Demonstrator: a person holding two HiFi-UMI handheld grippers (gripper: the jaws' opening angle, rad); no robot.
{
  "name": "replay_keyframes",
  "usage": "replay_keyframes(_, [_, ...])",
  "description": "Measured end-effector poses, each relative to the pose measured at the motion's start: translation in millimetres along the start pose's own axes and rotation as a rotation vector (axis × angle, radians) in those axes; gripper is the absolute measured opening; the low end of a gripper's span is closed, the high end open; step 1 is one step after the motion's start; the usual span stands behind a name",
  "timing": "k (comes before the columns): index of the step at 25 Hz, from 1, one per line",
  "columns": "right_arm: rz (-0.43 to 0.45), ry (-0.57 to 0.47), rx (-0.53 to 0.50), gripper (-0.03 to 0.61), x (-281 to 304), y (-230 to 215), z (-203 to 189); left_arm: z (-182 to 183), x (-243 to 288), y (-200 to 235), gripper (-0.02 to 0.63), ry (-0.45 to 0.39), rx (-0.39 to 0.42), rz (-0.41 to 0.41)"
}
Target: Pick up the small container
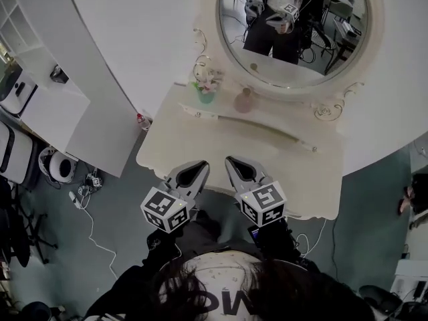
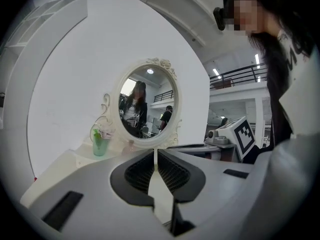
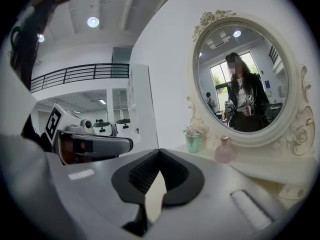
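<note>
Your left gripper [image 2: 155, 153] and right gripper [image 3: 159, 153] were both fully closed, pads together with nothing between them. They hung side by side over the near edge of the dressing table [image 1: 221, 142], tips pointing toward the back.

The small container, judged to be the pink bottle [image 1: 243, 101], stood on the raised rear shelf, well ahead of both sets of fingers and closer to the right gripper's line. A green cup of flowers [image 1: 205, 93] stood just left of it, ahead of the left fingers. The oval mirror [image 1: 294, 25] rose behind both.

No step of the pick-up appeared done. Still to do: open one gripper, approach, close on the bottle, lift.
</note>
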State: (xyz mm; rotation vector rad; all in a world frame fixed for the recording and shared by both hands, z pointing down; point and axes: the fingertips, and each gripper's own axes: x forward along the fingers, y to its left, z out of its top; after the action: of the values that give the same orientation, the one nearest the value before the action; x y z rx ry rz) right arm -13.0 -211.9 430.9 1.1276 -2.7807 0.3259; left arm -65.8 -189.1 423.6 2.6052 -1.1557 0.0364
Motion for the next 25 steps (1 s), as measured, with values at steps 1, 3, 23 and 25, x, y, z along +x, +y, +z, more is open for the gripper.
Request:
replay_keyframes(1, [-0.008,0.001,0.002,0.009,8.5,0.9,0.8,1.5,-0.6,8.5,0.002,0.002,0.0,-0.008])
replay_keyframes(3, [-0.025,0.005,0.003,0.009,25.0,2.9,2.5,4.9,-2.1,24.6,0.002,0.004,0.001,-0.026])
replay_keyframes(23, [-0.275,0.087,-0.016,0.009,60.6,-33.2,3.7,-6.6,4.7,78.0,0.002,0.067,-0.088,-0.178])
replay_keyframes(25, [-0.302,0.091,-0.021,0.009,57.8,-47.9,4.6,-8.4,8.6,75.9,0.002,0.075,-0.091,-0.188])
